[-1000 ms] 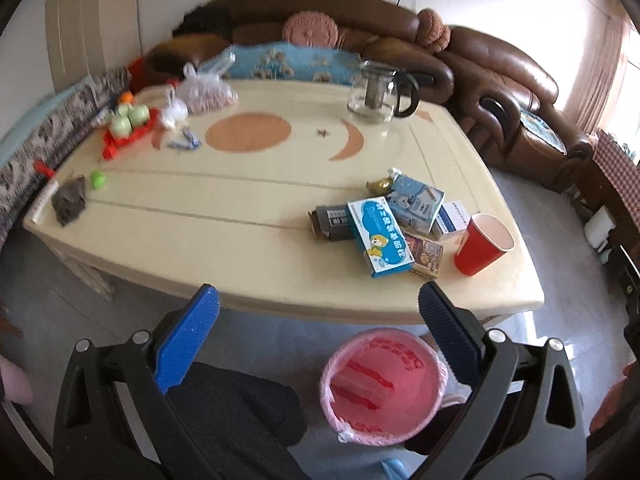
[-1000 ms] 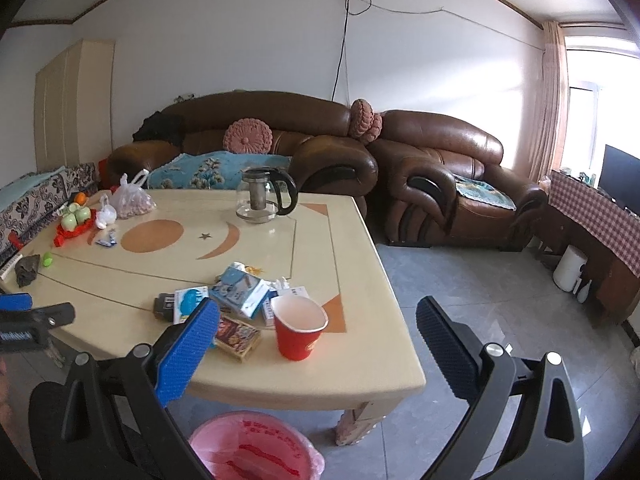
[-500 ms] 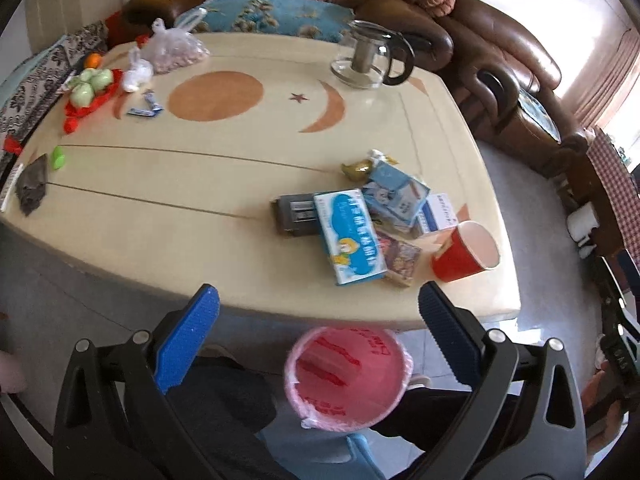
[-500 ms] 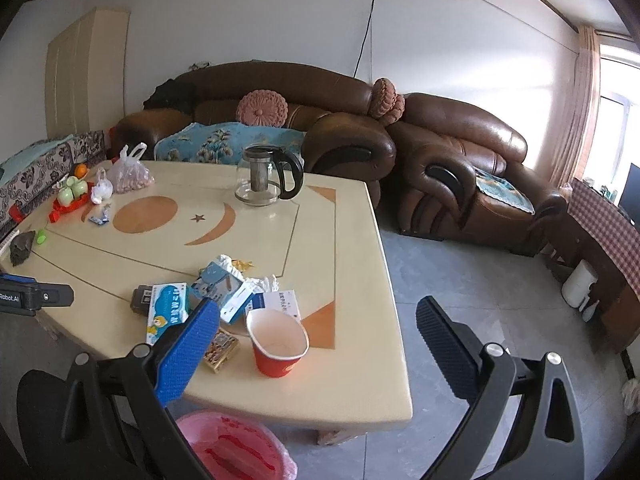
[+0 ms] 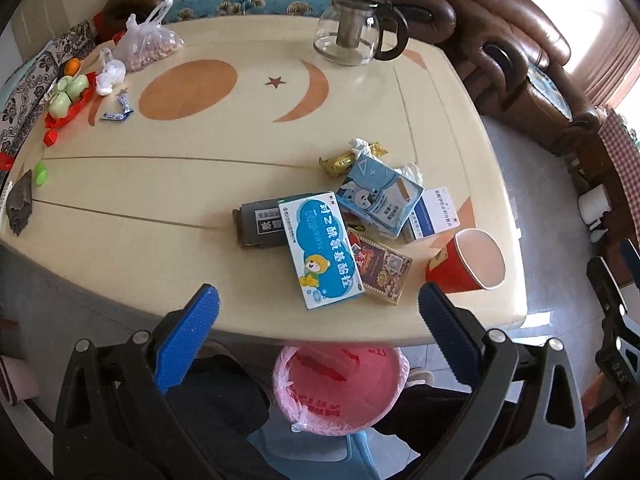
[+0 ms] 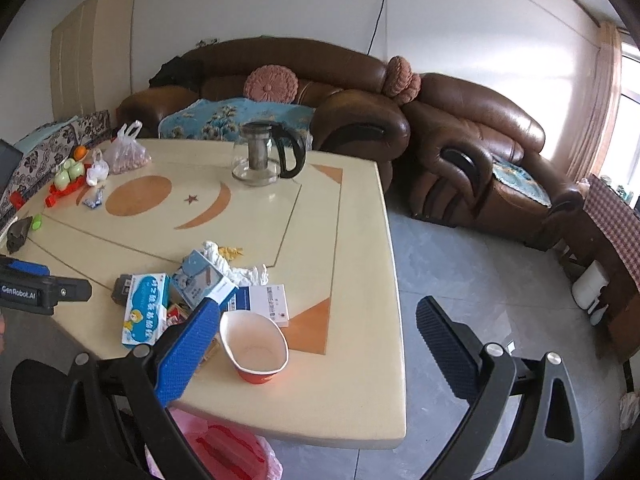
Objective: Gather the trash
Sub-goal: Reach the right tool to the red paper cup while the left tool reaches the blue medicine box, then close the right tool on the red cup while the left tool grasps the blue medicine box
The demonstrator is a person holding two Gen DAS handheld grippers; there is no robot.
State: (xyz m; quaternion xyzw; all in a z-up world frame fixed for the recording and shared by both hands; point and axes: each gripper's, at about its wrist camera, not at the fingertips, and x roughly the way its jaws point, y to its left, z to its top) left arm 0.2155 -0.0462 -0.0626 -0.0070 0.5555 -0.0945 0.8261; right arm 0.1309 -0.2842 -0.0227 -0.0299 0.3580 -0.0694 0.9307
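Under the worktop's [image 5: 120, 200] near edge stands the bin [image 5: 340, 388], lined with a pink bag, mouth open and apparently with nothing in it yet. Above it the left gripper [image 5: 318, 320] hangs with its fingers spread wide and holding nothing, aimed at the litter heap. The right gripper [image 6: 316, 320] is just as wide and bare; its blue finger shows in front of the heap, and the red cup [image 6: 256, 350] lies tipped on the worktop between the fingers as the right wrist sees it.

The heap sits near that edge: a blue-and-white box [image 5: 322, 248] on top of a dark box [image 5: 258, 224], a red pack [image 5: 380, 266] beside it, then a second blue box [image 5: 378, 196], a white box [image 5: 434, 212], a gold wrapper [image 5: 340, 162] and some tissue [image 6: 244, 272]. Farther off, the glass teapot [image 5: 352, 30], a bag of nuts [image 5: 146, 48] and fruit [image 5: 70, 88] look like keepers.

By my reading, collecting has not yet begun; this is the approach to a first pick. The next move calls for lowering one gripper over a near piece, likely the cup or the top box, closing across its narrow span, then carrying it back over the edge to drop in the bin.
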